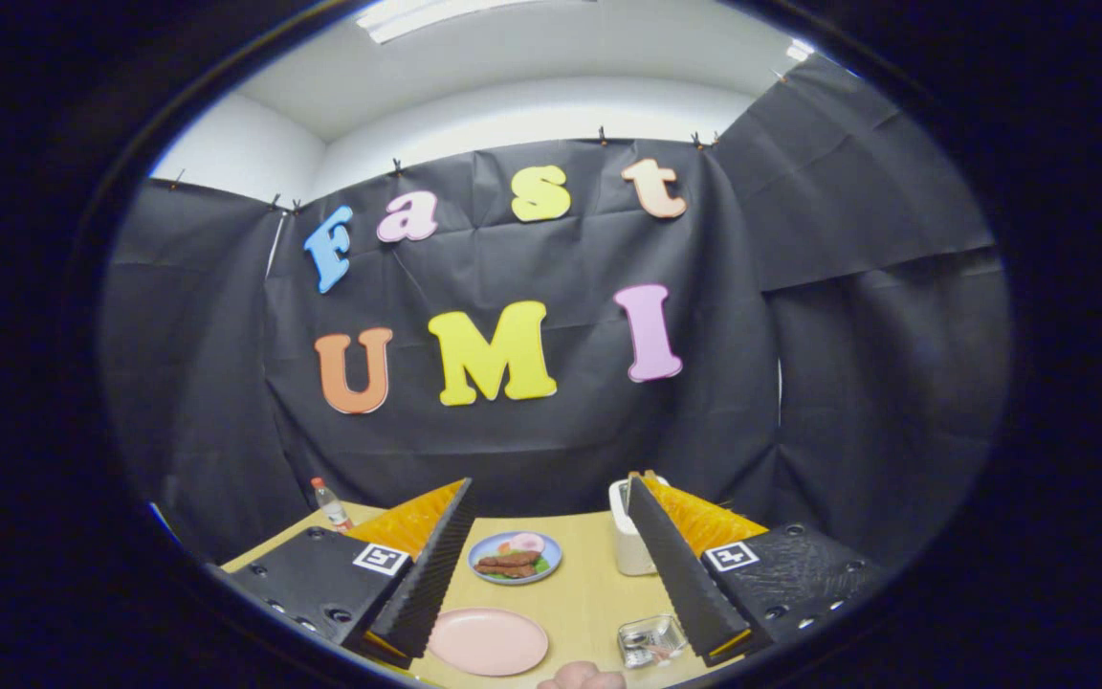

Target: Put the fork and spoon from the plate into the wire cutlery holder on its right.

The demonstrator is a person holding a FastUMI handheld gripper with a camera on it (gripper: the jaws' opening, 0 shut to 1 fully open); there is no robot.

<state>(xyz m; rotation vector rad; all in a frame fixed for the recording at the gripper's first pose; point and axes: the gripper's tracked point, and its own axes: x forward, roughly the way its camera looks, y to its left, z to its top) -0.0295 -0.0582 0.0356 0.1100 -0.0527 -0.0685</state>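
Gripper view: gripper (546,565) spread above table (589,593).

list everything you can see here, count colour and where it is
table: one, light wood, under everything
pink plate: one, pink, between the fingers, nearest; nothing visible on it
plate of food: one, blue rim with brown and green food, beyond the pink plate
wire cutlery holder: one, silvery, right of the pink plate, beside the right finger; contents too small to tell
white container: one, white, beyond the holder, partly behind the right finger
bottle: one, clear with red cap, far left of the table
hand: one, part of it at the near table edge
tool: one, fingers wide open, holding nothing
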